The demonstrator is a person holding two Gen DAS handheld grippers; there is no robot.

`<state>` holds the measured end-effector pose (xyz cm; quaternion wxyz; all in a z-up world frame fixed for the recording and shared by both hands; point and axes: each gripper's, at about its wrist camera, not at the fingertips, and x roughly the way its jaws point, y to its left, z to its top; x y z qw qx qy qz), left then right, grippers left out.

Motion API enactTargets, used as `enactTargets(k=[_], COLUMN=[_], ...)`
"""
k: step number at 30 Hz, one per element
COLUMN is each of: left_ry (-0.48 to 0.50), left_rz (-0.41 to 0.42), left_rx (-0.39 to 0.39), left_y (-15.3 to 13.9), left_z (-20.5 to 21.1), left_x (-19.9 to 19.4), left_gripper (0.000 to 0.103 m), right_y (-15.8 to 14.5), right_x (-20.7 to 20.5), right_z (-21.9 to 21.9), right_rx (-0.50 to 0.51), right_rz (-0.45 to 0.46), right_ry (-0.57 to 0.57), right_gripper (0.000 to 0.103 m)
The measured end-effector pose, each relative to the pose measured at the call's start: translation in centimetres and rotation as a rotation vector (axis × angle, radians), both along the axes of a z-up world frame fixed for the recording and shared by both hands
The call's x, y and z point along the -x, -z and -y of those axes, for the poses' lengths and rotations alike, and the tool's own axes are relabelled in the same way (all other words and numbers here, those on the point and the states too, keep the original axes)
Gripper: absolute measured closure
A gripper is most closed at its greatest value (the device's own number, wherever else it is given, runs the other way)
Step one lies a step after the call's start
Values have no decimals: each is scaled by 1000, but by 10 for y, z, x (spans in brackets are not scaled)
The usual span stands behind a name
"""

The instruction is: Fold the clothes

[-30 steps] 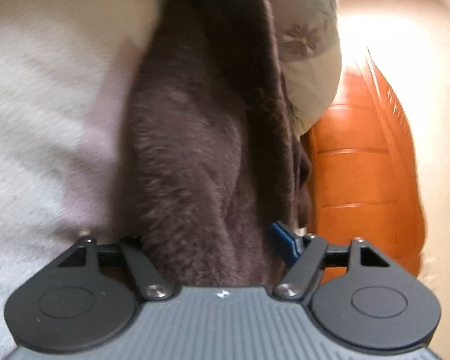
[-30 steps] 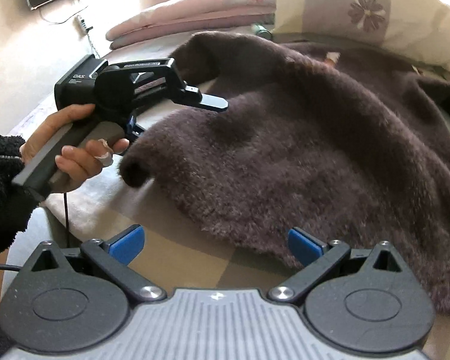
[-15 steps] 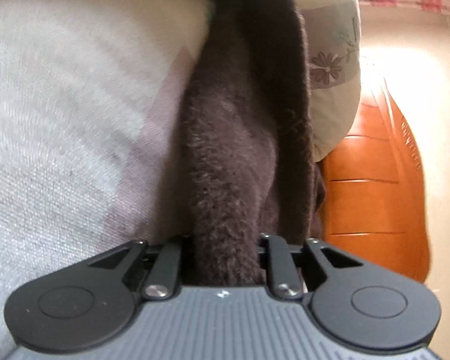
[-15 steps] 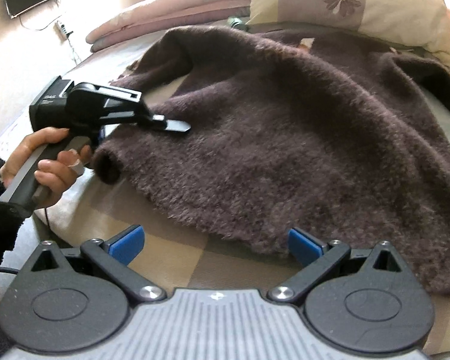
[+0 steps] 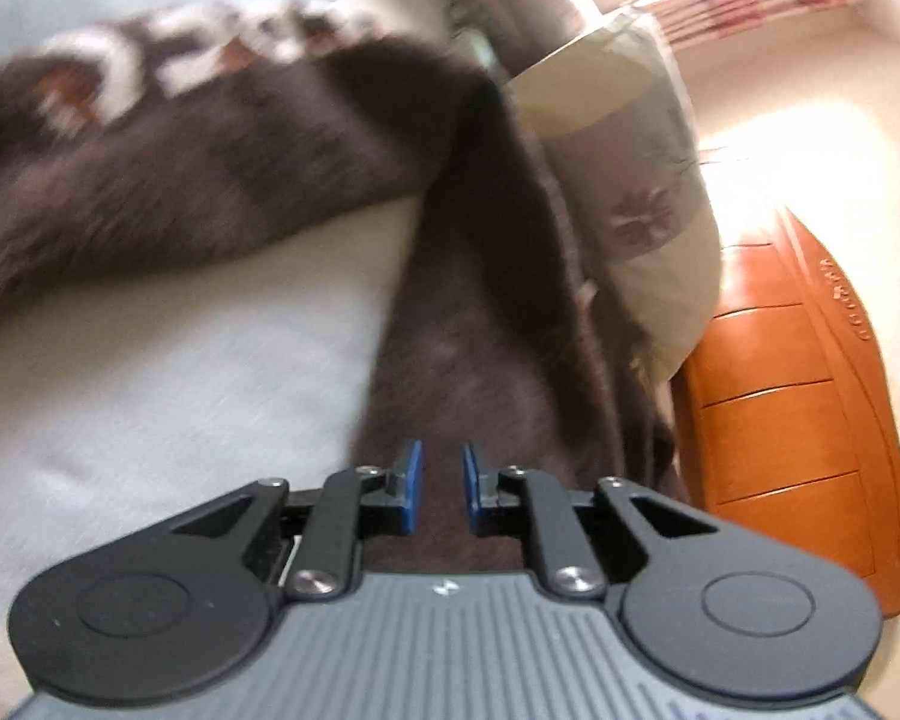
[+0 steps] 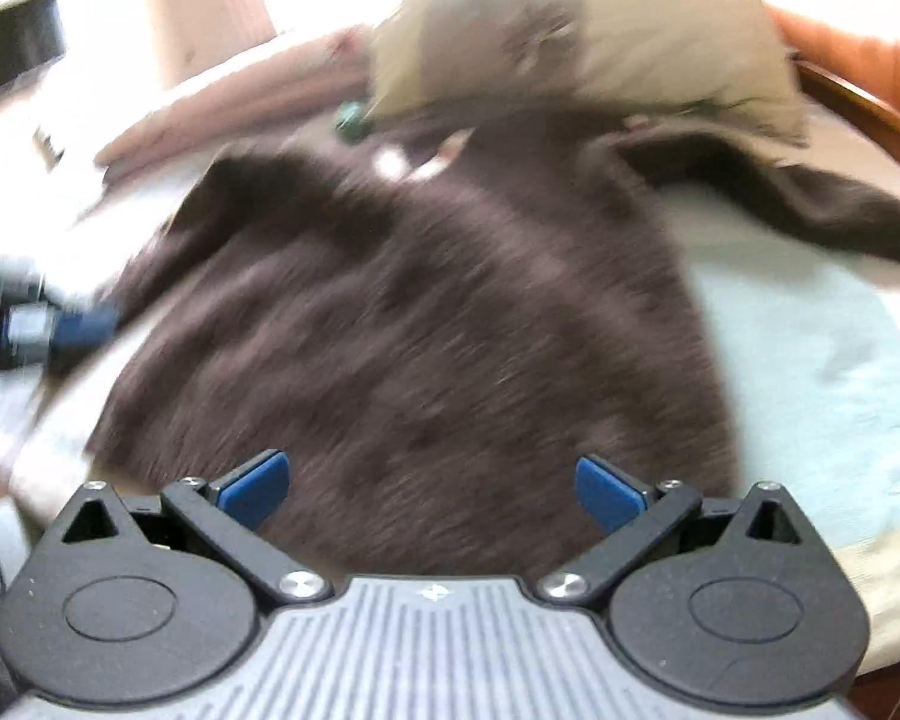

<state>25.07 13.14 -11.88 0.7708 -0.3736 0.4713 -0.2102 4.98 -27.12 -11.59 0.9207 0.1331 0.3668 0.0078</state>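
Observation:
A fuzzy dark brown sweater (image 6: pixel 426 312) lies spread on the bed, its collar towards the pillow. My right gripper (image 6: pixel 431 489) hovers open over the sweater's near hem, with nothing between its blue pads (image 6: pixel 252 489). In the left wrist view a long strip of the sweater (image 5: pixel 480 312) runs from my left gripper (image 5: pixel 441 495) up to the pillow. The left jaws stand nearly together, and brown fabric fills the narrow gap between them. My left gripper (image 6: pixel 60 324) also shows as a blur at the sweater's left edge in the right wrist view.
A beige flowered pillow (image 6: pixel 600 42) rests at the head of the bed, partly on the sweater. The pale bedsheet (image 5: pixel 150 372) surrounds the garment. An orange wooden cabinet (image 5: pixel 798 408) stands beside the bed. Folded pink bedding (image 6: pixel 240 114) lies at the far left.
Both views have swung fast and are blurred. My left gripper's pads now show close together, and the sleeve stretches away from it. My right gripper has moved over the sweater's hem.

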Motion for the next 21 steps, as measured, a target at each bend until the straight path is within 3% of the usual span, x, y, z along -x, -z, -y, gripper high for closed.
enactTargets(k=[5, 10, 13, 16, 19, 21], left_ry=[45, 66, 67, 86, 139, 194], left_rz=[24, 97, 120, 152, 196, 246], left_rx=[-63, -163, -242, -321, -356, -375], left_y=[4, -13, -26, -33, -42, -45], left_z=[11, 30, 37, 54, 75, 97], left_x=[-1, -3, -5, -10, -17, -21], left_gripper=[73, 69, 56, 56, 53, 45], right_y=[2, 25, 39, 52, 33, 16], right_x=[-2, -13, -20, -27, -35, -41], right_z=[58, 95, 117, 139, 119, 98], right_rx=[-111, -227, -297, -364, -230, -130], right_rz=[24, -2, -17, -32, -2, 64], right_ry=[96, 123, 139, 155, 136, 87], right_gripper=[0, 1, 1, 1, 2, 2])
